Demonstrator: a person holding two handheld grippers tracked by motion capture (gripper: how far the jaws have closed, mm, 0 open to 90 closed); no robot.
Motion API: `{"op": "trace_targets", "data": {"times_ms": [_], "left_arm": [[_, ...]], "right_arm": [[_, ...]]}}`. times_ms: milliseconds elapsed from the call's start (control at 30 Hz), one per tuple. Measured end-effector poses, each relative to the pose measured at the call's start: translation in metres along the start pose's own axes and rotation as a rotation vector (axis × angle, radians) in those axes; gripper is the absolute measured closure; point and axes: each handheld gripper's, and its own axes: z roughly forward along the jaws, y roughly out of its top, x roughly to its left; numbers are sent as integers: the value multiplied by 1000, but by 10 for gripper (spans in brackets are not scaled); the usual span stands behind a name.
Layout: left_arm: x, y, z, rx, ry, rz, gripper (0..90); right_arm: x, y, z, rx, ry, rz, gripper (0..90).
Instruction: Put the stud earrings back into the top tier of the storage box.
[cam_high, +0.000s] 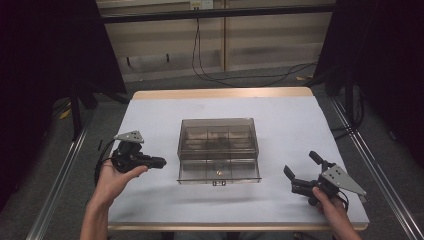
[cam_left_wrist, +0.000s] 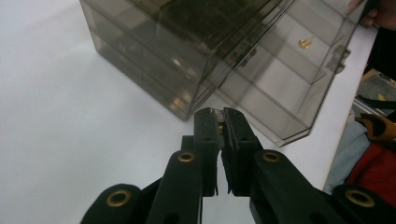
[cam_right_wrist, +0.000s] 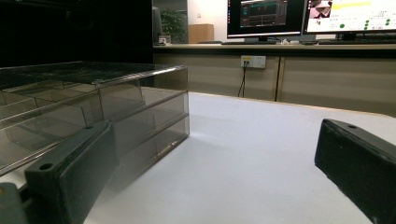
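smoked clear compartment box (cam_high: 218, 150) is seen at the middle of the white-topped table (cam_high: 280, 120), its bottom drawer (cam_high: 219, 173) pulled out toward the person, with a small brass-coloured piece (cam_high: 218, 172) lying in it. left gripper (cam_high: 159, 162) is held left of the box, jaws pressed together on a tiny brass-coloured piece (cam_left_wrist: 220, 125). right gripper (cam_high: 302, 170) is rested on the table to the right, jaws spread wide with nothing between. no brand or label can be read on the box; text on the monitors (cam_right_wrist: 266, 17) is too small to be read.
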Motion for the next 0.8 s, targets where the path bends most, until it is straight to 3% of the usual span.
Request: {"op": "trace_targets", "data": {"times_ms": [167, 267, 400, 533, 800], "left_arm": [[-9, 13, -14, -59, 4, 37, 853], [-12, 18, -16, -67, 8, 53, 852], [-21, 30, -15, -103, -45, 77, 852], [-29, 47, -5, -78, -78, 115, 852], [-34, 64, 14, -26, -98, 146, 852]], "right_arm": [[0, 0, 0, 0, 0, -1, 0], [0, 0, 0, 0, 0, -1, 0], [0, 0, 0, 0, -1, -1, 0], [0, 0, 0, 3, -3, -1, 0], [0, 0, 0, 2, -5, 3, 0]]}}
